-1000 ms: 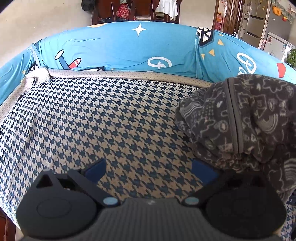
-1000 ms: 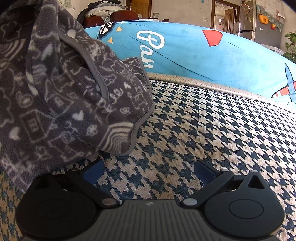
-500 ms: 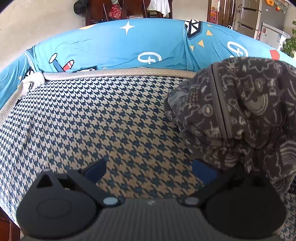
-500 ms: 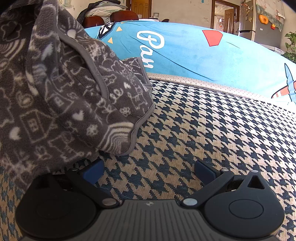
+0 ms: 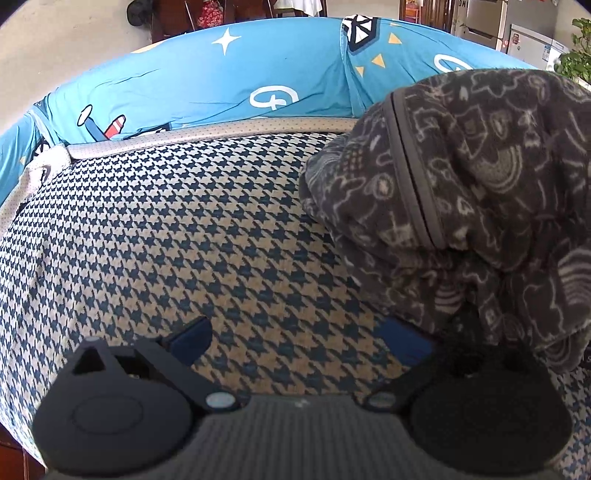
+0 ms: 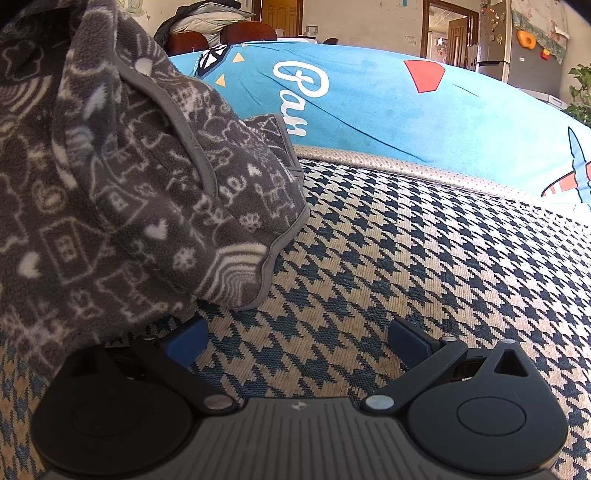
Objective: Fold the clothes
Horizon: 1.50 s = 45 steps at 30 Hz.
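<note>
A dark grey fleece garment (image 5: 461,206) with pale doodle print and grey edging lies heaped on the houndstooth seat (image 5: 166,240). In the left wrist view it fills the right side, and my left gripper (image 5: 295,338) stands open just left of it, its right finger (image 5: 404,341) at the cloth's lower edge. In the right wrist view the garment (image 6: 122,184) fills the left side and droops over the left finger (image 6: 186,339). My right gripper (image 6: 299,338) is open with only bare seat (image 6: 406,258) between its fingers.
A blue printed backrest cover (image 5: 221,85) curves round the far edge of the seat, with a pale piped seam (image 5: 207,133) below it. Behind it stand wooden chairs (image 6: 221,37), a doorway (image 6: 454,33) and a fridge (image 6: 498,48). The seat's left edge (image 5: 14,258) drops away.
The left wrist view has drawn closer to the garment, which now looms larger and further left in it. The right wrist view is almost unchanged. Both grippers stay open.
</note>
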Tool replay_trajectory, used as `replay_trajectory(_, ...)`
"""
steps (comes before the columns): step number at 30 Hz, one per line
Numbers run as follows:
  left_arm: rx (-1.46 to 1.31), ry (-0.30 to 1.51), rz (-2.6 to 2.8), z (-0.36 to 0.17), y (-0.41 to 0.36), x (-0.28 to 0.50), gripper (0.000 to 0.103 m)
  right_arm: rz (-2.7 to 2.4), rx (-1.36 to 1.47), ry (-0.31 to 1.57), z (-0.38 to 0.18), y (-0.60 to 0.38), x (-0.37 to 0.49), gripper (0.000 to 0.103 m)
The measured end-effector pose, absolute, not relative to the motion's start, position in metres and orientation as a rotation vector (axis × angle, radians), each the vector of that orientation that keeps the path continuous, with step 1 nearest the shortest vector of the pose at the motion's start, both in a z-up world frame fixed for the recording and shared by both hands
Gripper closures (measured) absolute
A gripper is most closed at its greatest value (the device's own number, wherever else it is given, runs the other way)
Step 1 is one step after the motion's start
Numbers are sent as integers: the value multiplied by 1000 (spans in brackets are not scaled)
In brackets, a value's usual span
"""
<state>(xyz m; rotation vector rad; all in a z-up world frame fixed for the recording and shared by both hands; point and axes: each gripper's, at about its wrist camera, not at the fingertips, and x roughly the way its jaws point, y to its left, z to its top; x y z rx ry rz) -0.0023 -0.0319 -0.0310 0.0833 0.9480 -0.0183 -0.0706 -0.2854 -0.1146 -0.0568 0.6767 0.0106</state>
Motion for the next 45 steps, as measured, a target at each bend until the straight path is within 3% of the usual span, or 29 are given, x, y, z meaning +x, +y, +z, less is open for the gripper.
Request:
replay_trajectory(14, 103, 934, -30, -40, -30, -7, 0, -182, 20, 785, -103, -270, -87, 0)
replay_trajectory(27, 88, 977, -23, -68, -26, -53, 0, -229, 79, 837, -97, -230, -147, 0)
replay_trajectory(45, 134, 976, 3, -64, -47, -127, 0, -132, 145, 871, -77, -229, -179, 0)
